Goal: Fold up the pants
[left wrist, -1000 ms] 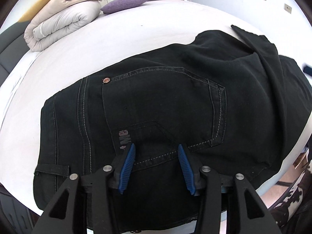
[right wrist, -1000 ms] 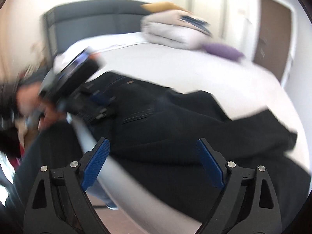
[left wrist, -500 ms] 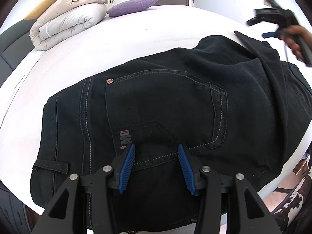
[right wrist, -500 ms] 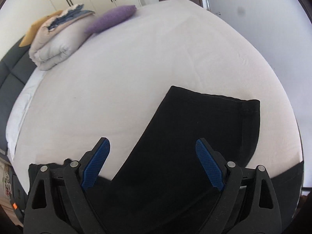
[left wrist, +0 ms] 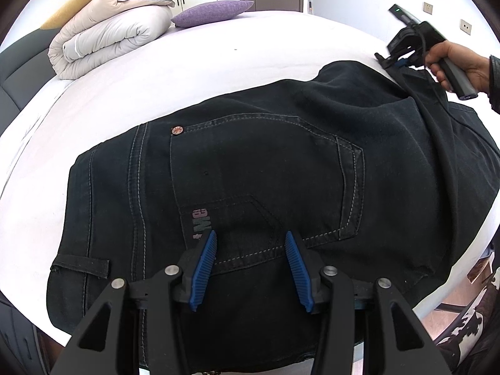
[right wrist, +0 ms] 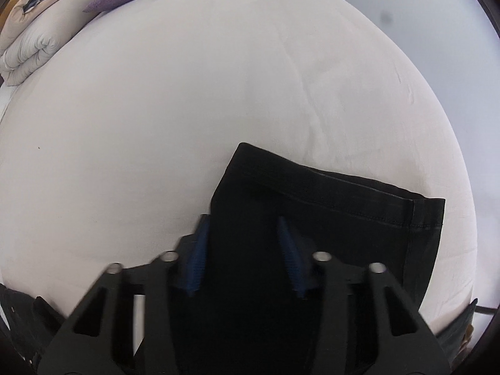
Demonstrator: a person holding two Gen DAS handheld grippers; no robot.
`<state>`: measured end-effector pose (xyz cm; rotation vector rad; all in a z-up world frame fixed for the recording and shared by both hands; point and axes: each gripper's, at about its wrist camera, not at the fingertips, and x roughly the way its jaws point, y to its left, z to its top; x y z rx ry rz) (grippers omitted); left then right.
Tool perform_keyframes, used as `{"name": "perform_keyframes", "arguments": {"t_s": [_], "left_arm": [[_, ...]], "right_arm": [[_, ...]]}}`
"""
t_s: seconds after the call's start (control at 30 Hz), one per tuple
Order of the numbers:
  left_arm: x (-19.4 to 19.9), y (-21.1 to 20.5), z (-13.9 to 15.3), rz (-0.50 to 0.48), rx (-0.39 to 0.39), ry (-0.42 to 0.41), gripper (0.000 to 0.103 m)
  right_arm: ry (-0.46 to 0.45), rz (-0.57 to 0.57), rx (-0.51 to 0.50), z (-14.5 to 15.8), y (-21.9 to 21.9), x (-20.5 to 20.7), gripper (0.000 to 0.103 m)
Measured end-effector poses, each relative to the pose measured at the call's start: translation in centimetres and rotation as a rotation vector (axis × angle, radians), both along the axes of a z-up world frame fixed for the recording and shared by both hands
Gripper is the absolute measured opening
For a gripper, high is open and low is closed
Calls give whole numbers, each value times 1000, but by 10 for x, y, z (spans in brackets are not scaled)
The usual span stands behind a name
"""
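Black jeans (left wrist: 265, 162) lie flat across the white bed (left wrist: 187, 72), back pocket up, waist at the left. My left gripper (left wrist: 250, 265) hovers low over the pocket's bottom seam, its blue pads apart and the cloth flat under them. One leg runs off to the upper right, where a hand (left wrist: 453, 59) holds my right gripper (left wrist: 397, 61) at its end. In the right wrist view the hemmed leg end (right wrist: 328, 206) lies on the sheet (right wrist: 218, 78). The right gripper (right wrist: 243, 256) is over it, its blurred jaws closing with the leg's left part between them and the pads still apart.
A rolled pale duvet (left wrist: 109, 40) and a purple pillow (left wrist: 212, 12) sit at the far head of the bed. The bed's near edge runs along the lower right, with the person's patterned clothing (left wrist: 475, 328) beside it. A wall with sockets stands at the right.
The right gripper swept from the waist side across to the leg's hem end and sank onto it, its jaws narrowing from wide. The left gripper and the jeans stayed put.
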<state>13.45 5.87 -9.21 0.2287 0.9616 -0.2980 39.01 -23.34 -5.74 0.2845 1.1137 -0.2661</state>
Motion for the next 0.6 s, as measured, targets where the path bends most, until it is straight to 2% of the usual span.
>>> {"name": "perform_keyframes", "arguments": {"t_s": [0.17,0.23,0.3,0.37,0.5,0.6], "left_arm": [[0,0,0,1,-2,1,49],[1,0,0,1,-3,2,49],[1,0,0,3,-2,1,49],[0,-1,0,3,4,-2,49],[1,-4,0,6,12,-4,49],[1,-6,0,9,19,-6,49]], "right_arm": [[-184,-47,115,38,-42,-46,4],[-278,-83,209,49,-63,-87,4],[-349,-128,257,60,-84,-125,4],[-439,-190,315,66,-111,-180,3],[-523,-321,380,54,-134,-288,3],[-529,-432,389,25,-151,-353,3]]}}
